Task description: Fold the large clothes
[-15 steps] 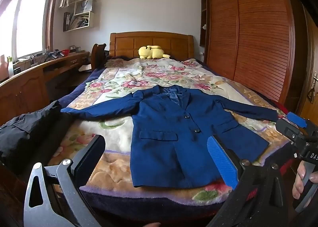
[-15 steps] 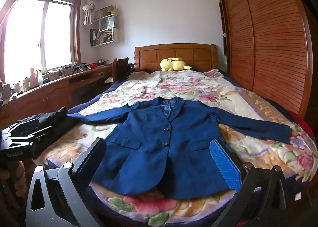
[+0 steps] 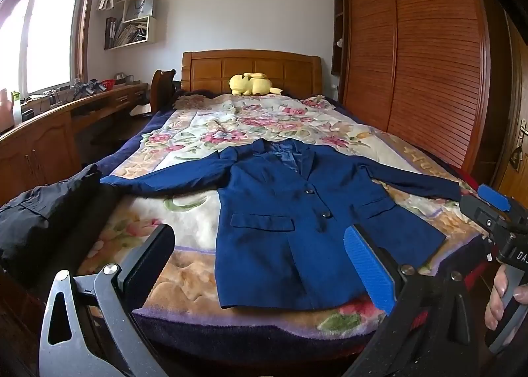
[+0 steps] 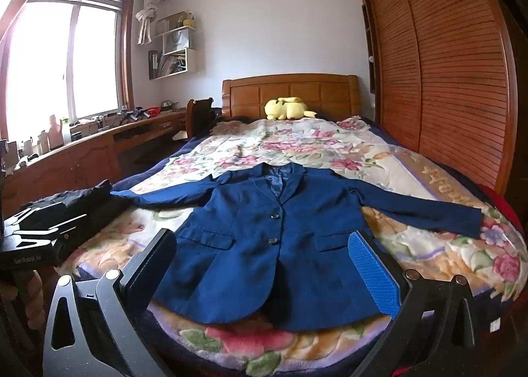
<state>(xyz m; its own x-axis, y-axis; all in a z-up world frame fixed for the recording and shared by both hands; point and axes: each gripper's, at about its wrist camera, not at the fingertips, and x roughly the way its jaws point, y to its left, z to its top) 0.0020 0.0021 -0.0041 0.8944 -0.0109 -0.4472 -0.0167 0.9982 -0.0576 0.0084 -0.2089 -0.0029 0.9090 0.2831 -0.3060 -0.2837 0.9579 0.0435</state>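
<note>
A navy blue blazer [image 3: 283,222] lies flat and face up on the floral blanket [image 3: 184,212], buttoned, with both sleeves spread out sideways. It also shows in the right wrist view [image 4: 274,251]. My left gripper [image 3: 260,258] is open and empty, held off the foot of the bed in front of the blazer's hem. My right gripper [image 4: 264,264] is open and empty, also before the hem. The right gripper's body shows at the right edge of the left wrist view [image 3: 495,218], and the left gripper's body at the left edge of the right wrist view [image 4: 39,238].
A black garment [image 3: 43,212] lies heaped at the bed's left front corner. A yellow plush toy [image 3: 252,84] sits at the wooden headboard [image 3: 250,66]. A wooden desk [image 3: 59,126] runs along the left wall. A slatted wardrobe [image 3: 422,63] stands to the right.
Both views have shifted only slightly. The blazer lies as before and both grippers stay open.
</note>
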